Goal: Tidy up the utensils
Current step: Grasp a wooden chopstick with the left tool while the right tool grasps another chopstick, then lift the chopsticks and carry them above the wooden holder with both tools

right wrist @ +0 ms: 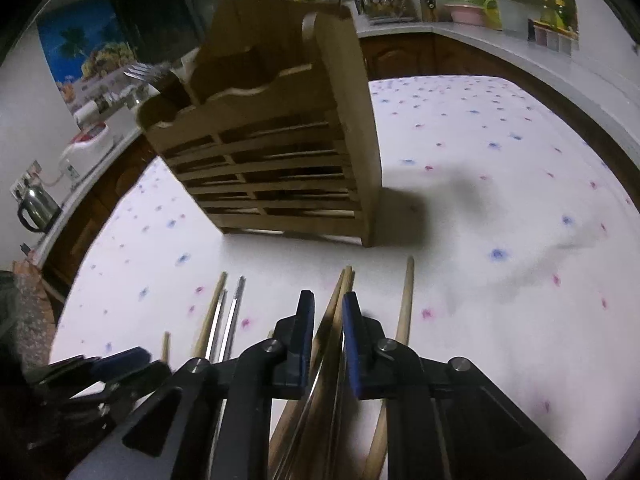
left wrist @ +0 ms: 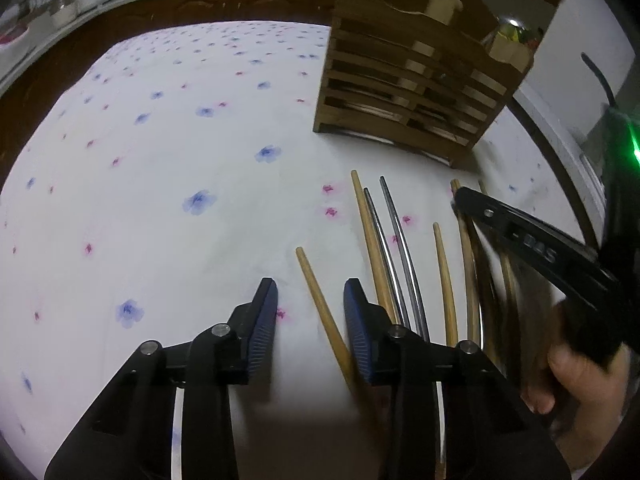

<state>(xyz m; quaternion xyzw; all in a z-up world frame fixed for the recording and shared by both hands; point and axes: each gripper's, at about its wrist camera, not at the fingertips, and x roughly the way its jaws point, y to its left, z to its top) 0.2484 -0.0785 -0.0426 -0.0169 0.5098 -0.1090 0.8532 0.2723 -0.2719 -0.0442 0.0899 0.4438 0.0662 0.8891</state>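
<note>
Chopsticks lie in a loose row on the bench, which has a white cloth with little flowers on it.

The right claw is low over the sticks. Its two blue pads have a small gap, and a bunch of sticks runs through that gap. I cannot tell if the pads press on them yet. The bunch looks like two wooden sticks with a shiny one underneath. If the claw closes on all of them, one may slip out and fall when they go up. The shiny one is smooth, so it may slide first. The sticks could also cross and poke out at odd angles.

The left claw is open wide and holds nothing. One wooden stick lies slanted between its pads. If this claw moves sideways, it could knock that stick and roll the ones beside it.

Now the count. In the left view I see two metal chopsticks lying close together. A long wooden stick touches them on their left side. A short wooden stick lies to their right. Further right, under the right claw, there are about three more, but they are blurry. So that is about eight sticks, and I am not sure.

Behind the sticks stands one wooden holder with slats. Some forks stick up from it.
</note>
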